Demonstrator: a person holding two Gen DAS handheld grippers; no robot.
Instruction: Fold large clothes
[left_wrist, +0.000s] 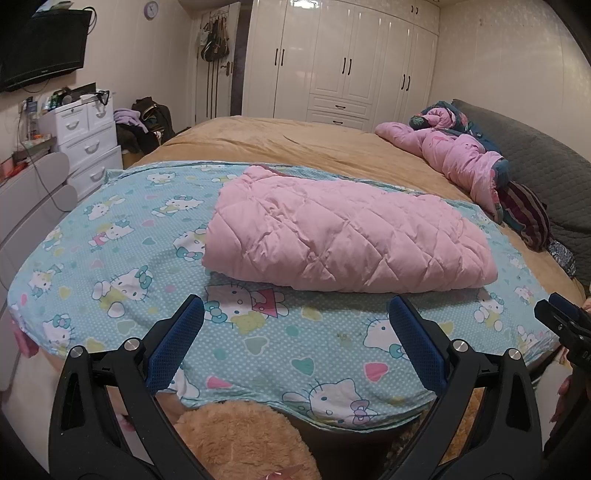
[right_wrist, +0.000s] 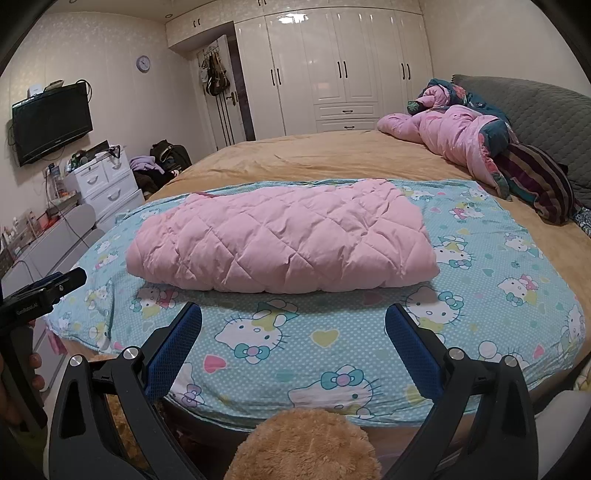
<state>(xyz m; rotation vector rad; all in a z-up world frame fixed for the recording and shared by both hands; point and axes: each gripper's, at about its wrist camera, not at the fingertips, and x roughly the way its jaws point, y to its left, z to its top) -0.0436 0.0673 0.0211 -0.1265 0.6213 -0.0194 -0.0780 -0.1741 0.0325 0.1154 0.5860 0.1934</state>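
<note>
Pink quilted coat (left_wrist: 347, 240) is lying folded mid-sheet on the cartoon bedsheet (left_wrist: 110, 258), toward its far edge. Left gripper (left_wrist: 295, 332) and right gripper (right_wrist: 293, 332) are hovering apart, empty. Puffy padding is likely springing the fold open.

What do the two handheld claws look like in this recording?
Both match. The left claw and the right claw have black plastic arms with triangular cut-outs, round silver bolts at the pivots, and two fingers lined with textured blue pads. In the right wrist view, the left claw's black body carries small white lettering, too small to read.
</note>
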